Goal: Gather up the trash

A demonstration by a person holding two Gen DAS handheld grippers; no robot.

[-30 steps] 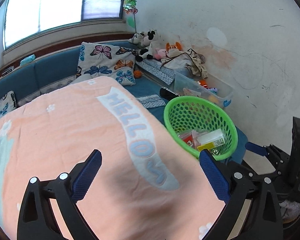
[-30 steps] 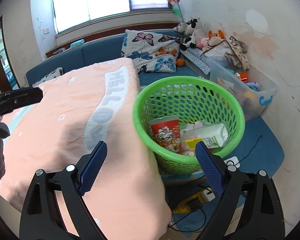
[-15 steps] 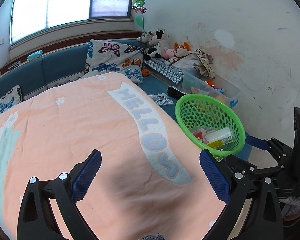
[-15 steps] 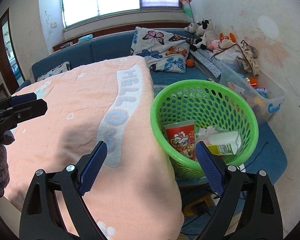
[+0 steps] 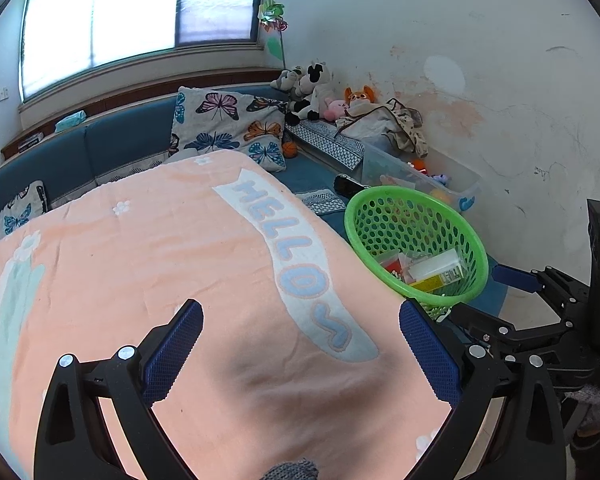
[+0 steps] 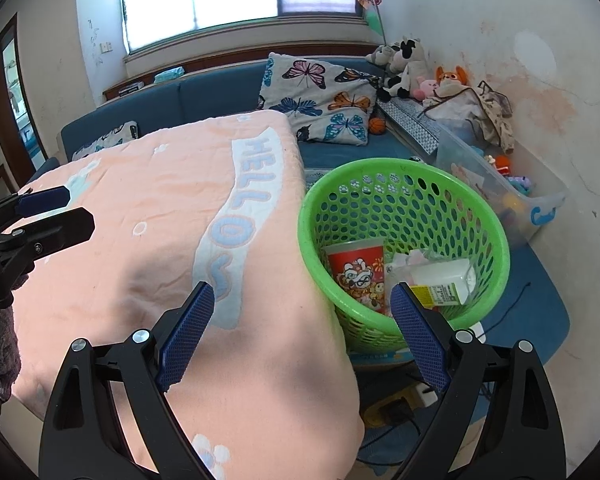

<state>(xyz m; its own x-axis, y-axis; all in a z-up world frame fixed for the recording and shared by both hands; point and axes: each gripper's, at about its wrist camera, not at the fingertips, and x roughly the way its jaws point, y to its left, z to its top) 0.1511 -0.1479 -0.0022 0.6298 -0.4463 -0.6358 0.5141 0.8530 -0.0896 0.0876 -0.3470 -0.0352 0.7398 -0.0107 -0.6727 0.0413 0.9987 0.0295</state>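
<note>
Left claw (image 5: pixel 300 344): jaws spread wide, nothing between the blue pads, angled downward over a peach blanket (image 5: pixel 140 280) lettered "HELLO" that covers the desk. Right claw (image 6: pixel 302 332): likewise wide open and empty, tilted downward above the blanket's right edge, its right finger in line with the near rim of the green basket (image 6: pixel 404 184). The basket stands just beside the blanket's edge, beyond and to the right of both claws. Inside it lie collected trash items: a red printed paper cup (image 6: pixel 356 272), a white carton with a yellow label (image 6: pixel 440 284) and crumpled wrapping. Behind the basket sits a clear plastic bin (image 6: pixel 540 208) of toys against the wall. A blue sofa (image 6: pixel 220 96) with butterfly cushions (image 6: pixel 320 100) and plush toys (image 6: pixel 400 64) fills the background under the window.
</note>
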